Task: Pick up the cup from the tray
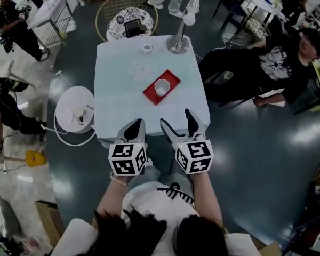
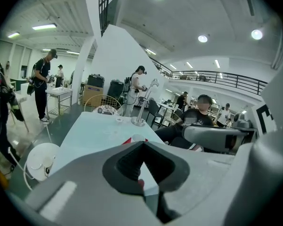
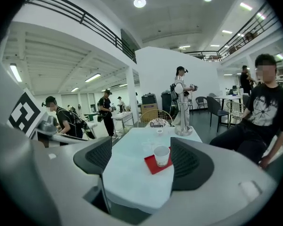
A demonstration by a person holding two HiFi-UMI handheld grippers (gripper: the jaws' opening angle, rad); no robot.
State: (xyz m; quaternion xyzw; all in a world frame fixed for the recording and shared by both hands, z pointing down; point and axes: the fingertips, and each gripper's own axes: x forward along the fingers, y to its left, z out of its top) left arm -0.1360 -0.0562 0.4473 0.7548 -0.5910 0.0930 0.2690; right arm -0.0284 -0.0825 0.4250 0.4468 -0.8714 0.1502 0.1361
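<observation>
A white cup stands upright on a red tray near the middle of a pale blue table. Both grippers hover at the table's near edge, short of the tray and touching nothing. My left gripper is shut and empty; in the left gripper view its jaws meet and hide most of the cup. My right gripper is open. In the right gripper view the cup and tray show between its spread pads, farther out on the table.
A metal stand and a small white ring sit at the table's far side. A wire chair stands beyond it. A white round side table is at the left. A seated person is at the right.
</observation>
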